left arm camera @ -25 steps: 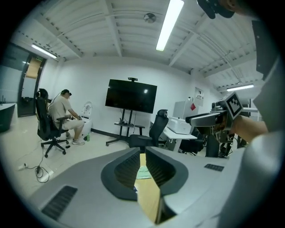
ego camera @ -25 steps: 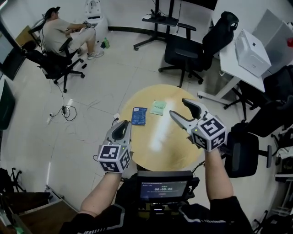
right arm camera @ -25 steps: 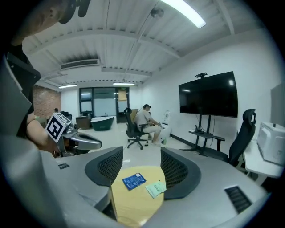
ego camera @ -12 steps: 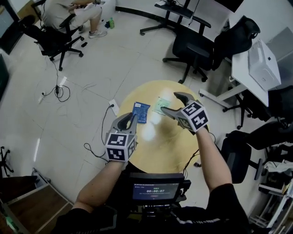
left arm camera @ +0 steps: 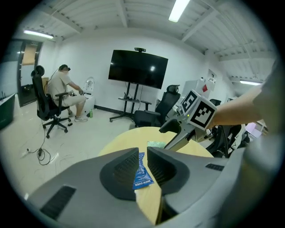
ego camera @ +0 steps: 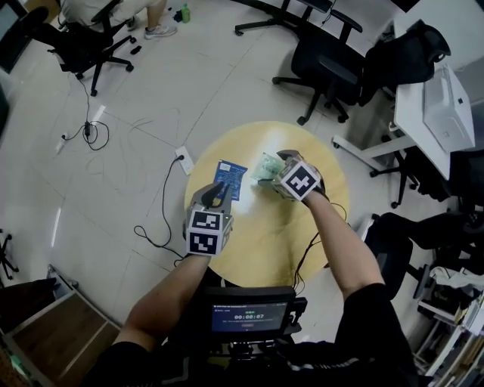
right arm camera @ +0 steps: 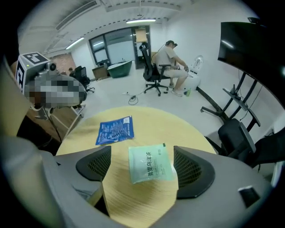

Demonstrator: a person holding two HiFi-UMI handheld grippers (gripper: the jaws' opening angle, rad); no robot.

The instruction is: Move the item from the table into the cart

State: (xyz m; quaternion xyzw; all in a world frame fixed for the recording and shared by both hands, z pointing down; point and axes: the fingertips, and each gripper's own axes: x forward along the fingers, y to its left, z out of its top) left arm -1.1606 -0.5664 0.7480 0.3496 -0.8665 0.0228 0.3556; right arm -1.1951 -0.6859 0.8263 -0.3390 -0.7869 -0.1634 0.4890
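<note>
While the right claw [right arm camera: 143, 171] hung wide round the green packet [right arm camera: 150, 164], jaws just opened further, pads not touching it, the left claw [left arm camera: 142, 161] stood narrow & empty, also just opened, aimed at the blue packet [right arm camera: 116, 130], upper left. Both pkts lay flat on the bench [right arm camera: 187, 129]. Nothing lifted yet; no cart in view.

In the head view the right gripper [ego camera: 274, 169] covers the near part of the pale green flat sachet [ego camera: 264, 163]. The left gripper [ego camera: 218, 193] overlaps one corner of the dark blue printed flat packet [ego camera: 230, 175] (print on both is too small to read there). The left gripper view shows only a strip of the blue packet between the jaws. The top edge cuts off the seated person [ego camera: 113, 9].
</note>
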